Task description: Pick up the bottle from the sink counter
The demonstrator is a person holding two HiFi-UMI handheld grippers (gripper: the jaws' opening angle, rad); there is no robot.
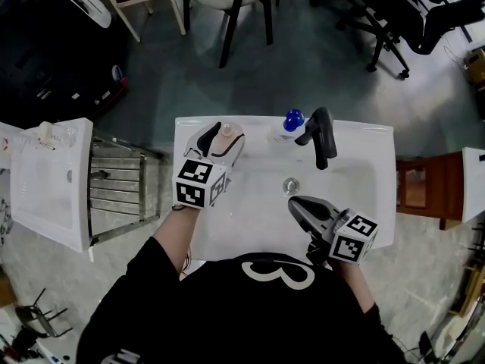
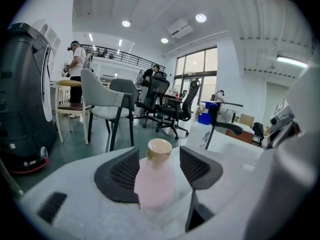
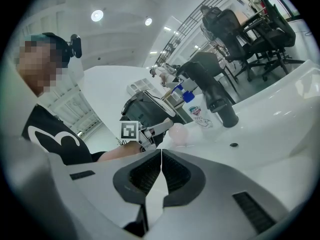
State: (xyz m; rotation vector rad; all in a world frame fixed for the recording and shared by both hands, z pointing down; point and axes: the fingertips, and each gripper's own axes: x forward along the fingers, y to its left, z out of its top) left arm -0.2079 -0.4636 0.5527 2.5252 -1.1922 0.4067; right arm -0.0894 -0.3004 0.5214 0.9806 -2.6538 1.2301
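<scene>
A small pink bottle [image 1: 227, 130] with a tan cap stands upright on the white sink counter [image 1: 356, 131], at its back left. My left gripper [image 1: 229, 136] is open with one jaw on each side of it. In the left gripper view the pink bottle [image 2: 155, 181] fills the space between the dark pads [image 2: 124, 171], and a narrow gap shows on its right side. My right gripper [image 1: 294, 202] is shut and empty over the basin's front right; its pads [image 3: 150, 174] meet edge to edge. The right gripper view also catches the pink bottle [image 3: 178, 133].
A clear bottle with a blue cap [image 1: 292, 122] and a black faucet [image 1: 322, 136] stand at the back of the counter, right of the pink bottle. The drain [image 1: 290, 186] is mid-basin. A metal rack [image 1: 117, 184] and a white unit [image 1: 49, 180] stand to the left; chairs stand behind.
</scene>
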